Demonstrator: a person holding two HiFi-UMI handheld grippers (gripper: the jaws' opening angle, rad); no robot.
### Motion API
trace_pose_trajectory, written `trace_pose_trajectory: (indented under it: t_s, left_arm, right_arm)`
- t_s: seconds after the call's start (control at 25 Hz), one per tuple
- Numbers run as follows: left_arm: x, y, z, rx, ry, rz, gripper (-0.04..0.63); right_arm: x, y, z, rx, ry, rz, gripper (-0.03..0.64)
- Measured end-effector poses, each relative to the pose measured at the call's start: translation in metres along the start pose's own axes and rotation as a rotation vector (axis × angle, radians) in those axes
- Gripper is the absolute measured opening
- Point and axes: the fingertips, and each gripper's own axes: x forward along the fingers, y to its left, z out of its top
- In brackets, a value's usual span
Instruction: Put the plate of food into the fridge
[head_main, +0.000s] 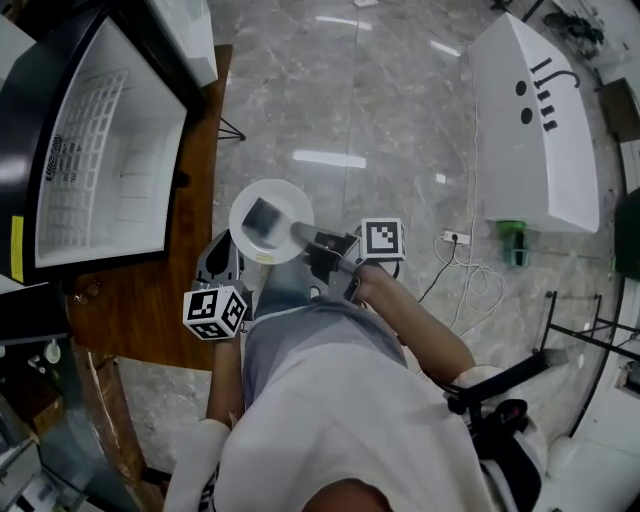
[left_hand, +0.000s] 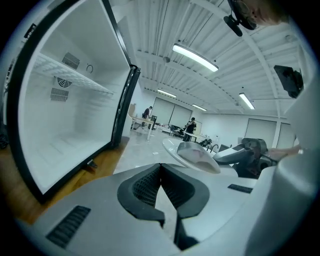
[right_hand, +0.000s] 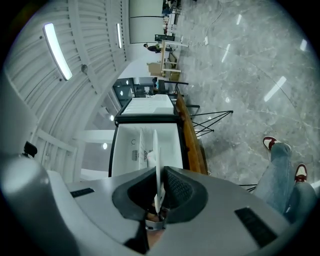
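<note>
A white plate (head_main: 270, 220) with a grey lump of food is held over the floor, just right of the open fridge (head_main: 100, 170). My right gripper (head_main: 305, 238) is shut on the plate's near-right rim. In the right gripper view the plate (right_hand: 157, 160) shows edge-on between the pads of the right gripper (right_hand: 159, 192), with the fridge (right_hand: 145, 145) straight ahead. My left gripper (head_main: 222, 262) sits below-left of the plate, jaws together with nothing in them. The left gripper view shows the left gripper (left_hand: 160, 167), the plate (left_hand: 192, 155) to its right and the white fridge interior (left_hand: 65, 115) with a wire shelf.
The fridge stands on a wooden table (head_main: 150, 300), its black door frame swung open. A large white cabinet (head_main: 540, 130) stands on the floor at right, with a power strip and cables (head_main: 455, 240) beside it. People (left_hand: 191, 127) stand far across the room.
</note>
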Motion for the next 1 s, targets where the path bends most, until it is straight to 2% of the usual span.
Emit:
trace_pose_trajectory:
  t_s: [0.28, 0.44, 0.6, 1.0]
  left_arm:
    - [0.168, 0.089, 0.130, 0.012, 0.019, -0.033, 0.018]
    - [0.247, 0.150, 0.168, 0.040, 0.024, -0.073, 0.018]
    - [0.285, 0.182, 0.187, 0.038, 0.005, -0.099, 0.018]
    - [0.297, 0.252, 0.253, 0.013, -0.083, -0.127, 0.018]
  right_arm:
    - [0.122, 0.037, 0.193, 0.039, -0.033, 0.022, 0.037]
    - [0.193, 0.028, 0.268, 0.058, -0.039, 0.018, 0.037]
    - [0.235, 0.027, 0.301, 0.079, -0.034, 0.027, 0.037]
    - [0.329, 0.071, 0.330, 0.045, 0.017, 0.048, 0.037]
